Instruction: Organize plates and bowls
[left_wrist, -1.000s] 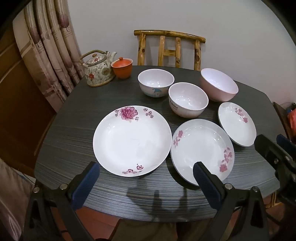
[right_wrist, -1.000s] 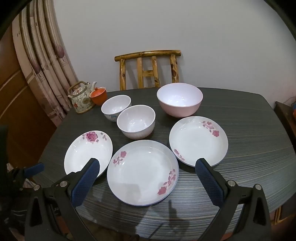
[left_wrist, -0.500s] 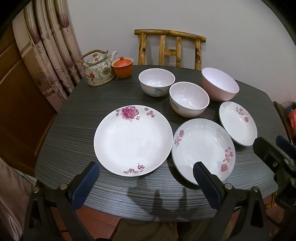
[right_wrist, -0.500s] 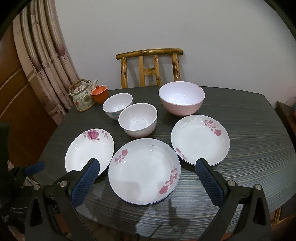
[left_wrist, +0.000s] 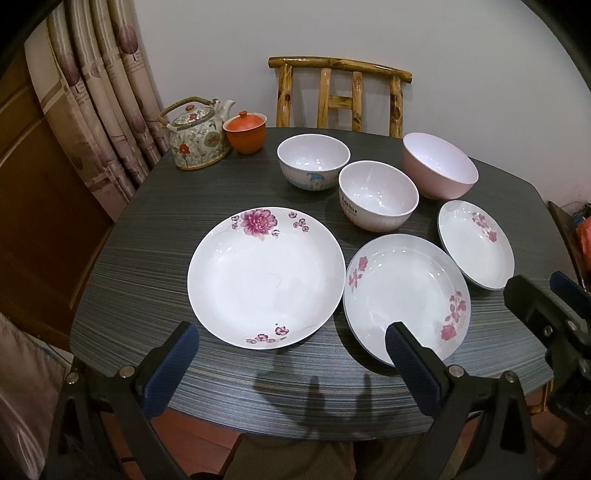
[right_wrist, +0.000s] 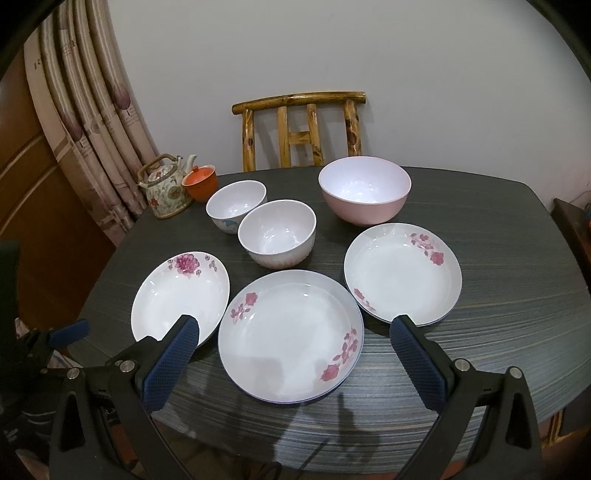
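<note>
Both tools hang spread wide and empty above the near edge of the dark striped table (left_wrist: 147, 229). The left tool (left_wrist: 288, 350) has its blue-padded fingers (left_wrist: 170, 362) parted over the near rim of the peony plate (left_wrist: 266, 277), not touching it. The right tool (right_wrist: 291, 354) has its fingers apart on either side of the middle plate (right_wrist: 291, 334), which lies flat below it.

From the right wrist view, three plates lie in a row along the near half of the table: the peony plate at 9 o'clock, the middle plate at 6 o'clock, and a third plate (right_wrist: 402, 273) with pink sprays at 3 o'clock, just beside the middle one. Behind them stand three bowls, upright and apart: a small white bowl (right_wrist: 236, 205) with a blue motif at 11 o'clock, a ribbed white bowl (right_wrist: 277, 232) just beside it toward the centre, and a larger pink bowl (right_wrist: 365, 194) at 1 o'clock.

At the far left corner a floral teapot (left_wrist: 195, 140) touches an orange lidded cup (left_wrist: 245, 133). A wooden chair (left_wrist: 340, 96) stands behind the table at 12 o'clock, and curtains (left_wrist: 103, 110) hang at 10 o'clock
</note>
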